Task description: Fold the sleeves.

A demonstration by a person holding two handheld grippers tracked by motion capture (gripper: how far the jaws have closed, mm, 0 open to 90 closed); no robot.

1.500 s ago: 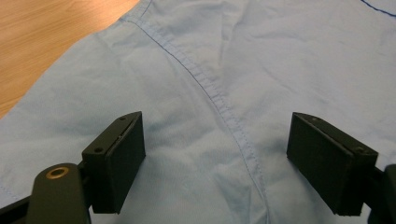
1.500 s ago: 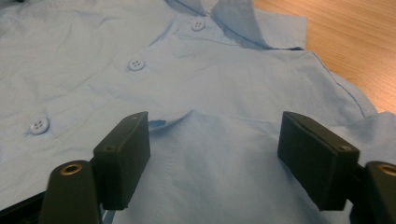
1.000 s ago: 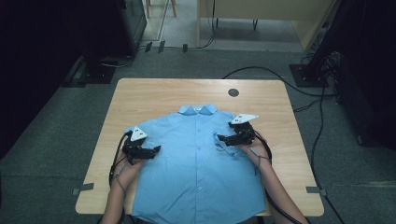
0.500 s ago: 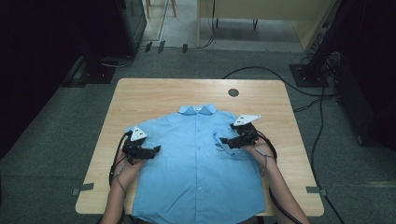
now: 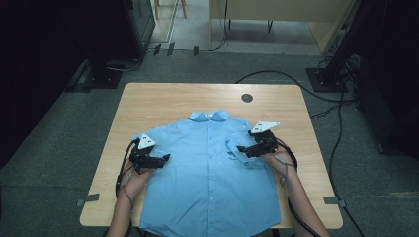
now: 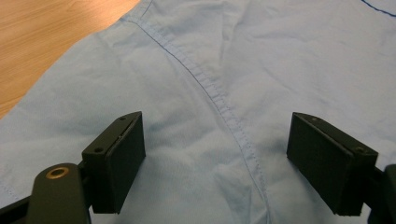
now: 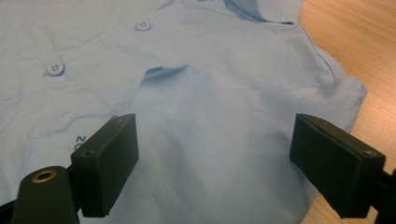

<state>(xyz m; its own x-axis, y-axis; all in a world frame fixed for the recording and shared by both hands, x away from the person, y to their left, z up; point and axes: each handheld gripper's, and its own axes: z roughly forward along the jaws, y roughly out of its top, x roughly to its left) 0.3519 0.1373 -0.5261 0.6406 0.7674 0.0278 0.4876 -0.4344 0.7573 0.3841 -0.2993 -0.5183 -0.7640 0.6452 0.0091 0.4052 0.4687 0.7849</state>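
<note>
A light blue button-up shirt lies flat and face up on the wooden table, collar away from me. Its right sleeve is folded inward over the chest. My right gripper hovers over that folded sleeve, open, nothing between its pads; its jaws have just been opening further. My left gripper is open above the shirt's left shoulder seam, its pads wide apart over the cloth.
A dark round cable hole sits in the tabletop beyond the collar. Bare wood shows to the right of the shirt and at the far end. Cables run on the floor to the right.
The right gripper has edged slightly to the right over the folded sleeve. The left gripper and the shirt look unchanged.
</note>
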